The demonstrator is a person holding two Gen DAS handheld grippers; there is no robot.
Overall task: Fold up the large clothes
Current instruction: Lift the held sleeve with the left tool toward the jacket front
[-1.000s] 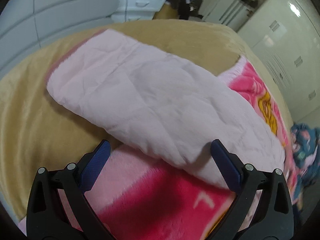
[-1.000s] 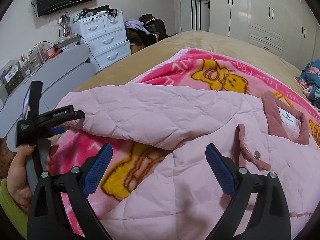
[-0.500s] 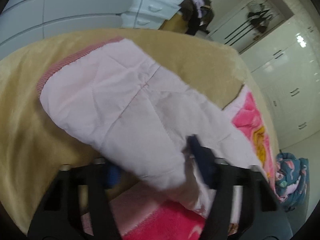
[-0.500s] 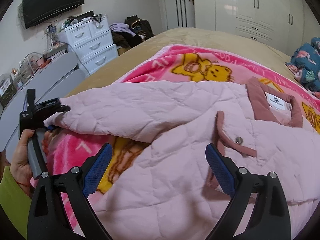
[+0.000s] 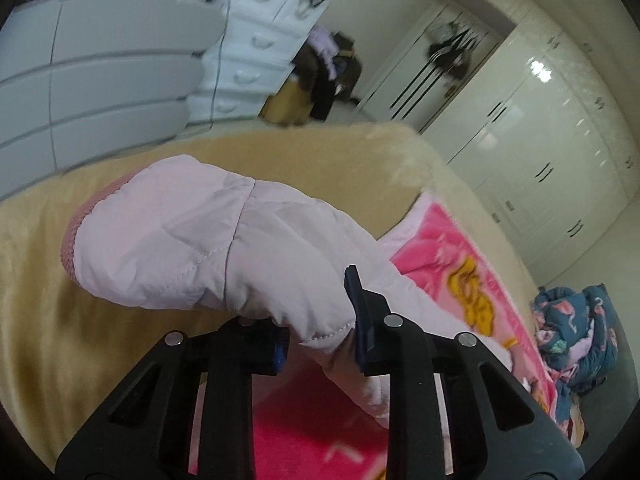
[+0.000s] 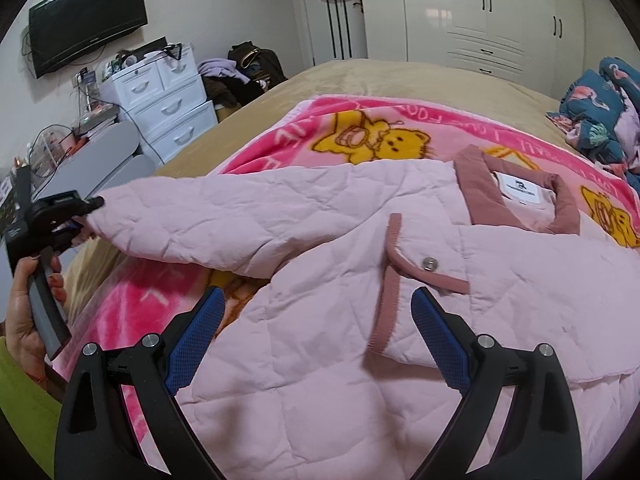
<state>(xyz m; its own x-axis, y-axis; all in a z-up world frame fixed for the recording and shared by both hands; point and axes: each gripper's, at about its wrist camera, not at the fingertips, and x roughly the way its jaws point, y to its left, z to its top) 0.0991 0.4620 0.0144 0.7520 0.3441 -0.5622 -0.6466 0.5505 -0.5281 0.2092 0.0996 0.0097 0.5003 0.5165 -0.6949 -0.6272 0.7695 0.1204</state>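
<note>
We've got the tan bed (image 6: pixel 360 76) stretching away ahead of both grippers, the pink bear blanket (image 6: pixel 400 128) spread over it. On top lies the pink quilted jacket (image 6: pixel 320 360), its body right under our right gripper (image 6: pixel 316 320), whose jaws stand wide apart above the fabric, gripping nothing. Out to the left, the jacket's sleeve (image 5: pixel 208 240) is raised off the blanket, and our left gripper (image 5: pixel 320 336) is closing its jaws on it, padding bunched between the pads. The ribbed cuff (image 5: pixel 80 224) points beyond the fingers.
</note>
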